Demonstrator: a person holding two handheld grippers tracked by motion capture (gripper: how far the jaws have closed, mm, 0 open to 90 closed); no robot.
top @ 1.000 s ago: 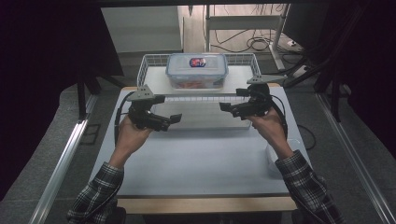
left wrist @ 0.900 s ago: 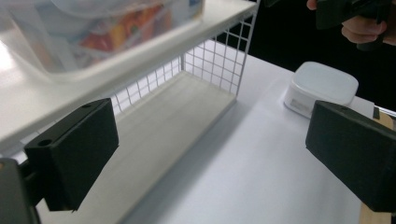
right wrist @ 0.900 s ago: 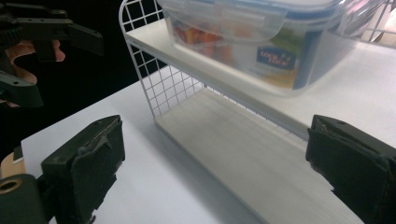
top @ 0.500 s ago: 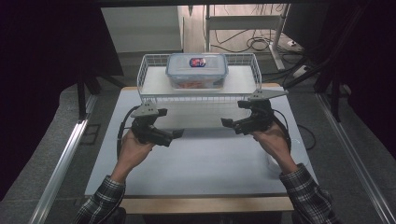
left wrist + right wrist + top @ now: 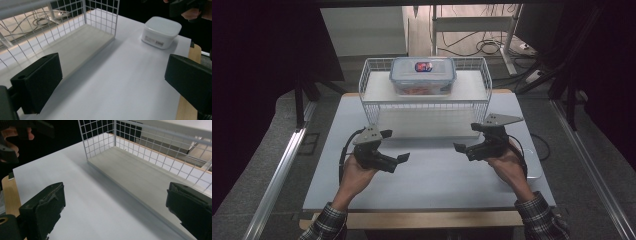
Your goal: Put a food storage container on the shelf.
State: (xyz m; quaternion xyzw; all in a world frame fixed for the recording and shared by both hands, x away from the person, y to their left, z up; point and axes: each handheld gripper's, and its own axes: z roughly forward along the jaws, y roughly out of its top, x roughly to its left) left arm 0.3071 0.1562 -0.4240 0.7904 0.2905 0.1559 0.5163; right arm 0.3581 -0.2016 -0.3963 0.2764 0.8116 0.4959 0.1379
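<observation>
Facing white wire rack point(image 5: 424, 102), fingers apart.

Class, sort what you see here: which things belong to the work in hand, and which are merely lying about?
Belonging to the work:
left gripper, open
right gripper, open
wire rack
lidded container on the rack's top shelf

Lying about:
white tub near the table's edge
cables on the floor behind
</observation>
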